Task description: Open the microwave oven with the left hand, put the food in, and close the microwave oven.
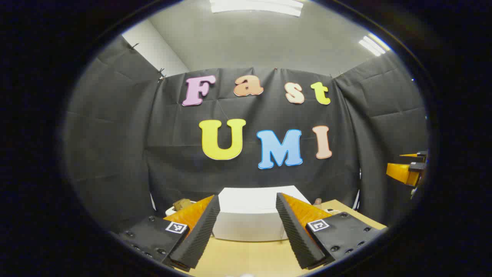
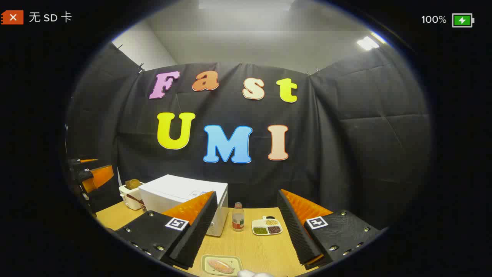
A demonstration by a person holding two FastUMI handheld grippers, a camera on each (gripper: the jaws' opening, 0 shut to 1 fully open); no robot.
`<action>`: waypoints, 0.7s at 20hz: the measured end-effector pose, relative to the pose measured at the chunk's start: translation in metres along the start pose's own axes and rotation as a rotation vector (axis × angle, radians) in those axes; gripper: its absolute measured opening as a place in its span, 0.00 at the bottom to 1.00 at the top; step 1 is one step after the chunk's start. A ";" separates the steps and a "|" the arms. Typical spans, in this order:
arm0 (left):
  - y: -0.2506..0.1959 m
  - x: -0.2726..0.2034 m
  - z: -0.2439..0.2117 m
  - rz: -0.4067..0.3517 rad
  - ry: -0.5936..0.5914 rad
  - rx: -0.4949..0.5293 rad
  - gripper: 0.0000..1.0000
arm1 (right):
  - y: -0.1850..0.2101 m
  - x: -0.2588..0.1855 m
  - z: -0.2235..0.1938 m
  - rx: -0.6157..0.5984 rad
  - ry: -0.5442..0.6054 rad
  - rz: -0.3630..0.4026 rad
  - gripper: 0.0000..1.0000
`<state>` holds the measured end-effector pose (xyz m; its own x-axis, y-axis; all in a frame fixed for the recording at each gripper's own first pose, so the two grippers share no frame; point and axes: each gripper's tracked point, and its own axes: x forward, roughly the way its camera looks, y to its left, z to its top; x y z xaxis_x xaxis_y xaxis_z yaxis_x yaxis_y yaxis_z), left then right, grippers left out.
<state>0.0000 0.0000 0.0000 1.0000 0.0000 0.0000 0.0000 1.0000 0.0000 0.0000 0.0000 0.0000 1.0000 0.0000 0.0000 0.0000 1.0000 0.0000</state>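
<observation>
Pale wood makes up the surface [image 2: 265,250], and a white microwave oven [image 2: 180,200] sits toward its back left part, its door shut. In the left gripper view the same oven faces the camera squarely between the fingers, close to the near edge.

The left tongs [image 1: 248,223] are held level and aimed straight at the oven front, raised a little above the surface, fingers spread wide with nothing between them. The right tongs [image 2: 248,227] are likewise level and spread, gripping nothing, pointed at the back wall over the middle of the surface. Each pair shows at the side of the other's view: the left tongs at the left rim of the right gripper view, the right tongs at the right rim of the left gripper view, both held up off the surface.

The food [image 2: 220,266] lies on a small pale tray [image 2: 235,261] at the near edge, just below and between the right fingers, not touched by them. A small bottle [image 2: 238,217] stands just right of the oven, and a divided dish [image 2: 266,226] of grains sits beside it, further right. Behind the oven's left side stands a white container [image 2: 128,196] with a brown lump on top; what that is cannot be told.
</observation>
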 end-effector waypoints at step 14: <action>-0.005 0.004 0.003 -0.005 -0.024 0.032 0.99 | -0.005 0.005 0.005 -0.001 -0.014 -0.009 0.95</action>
<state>0.0042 -0.0051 0.0030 0.9997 -0.0052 0.0241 0.0044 0.9995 0.0320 0.0048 -0.0055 0.0047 0.9999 -0.0092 0.0138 0.0092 1.0000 -0.0007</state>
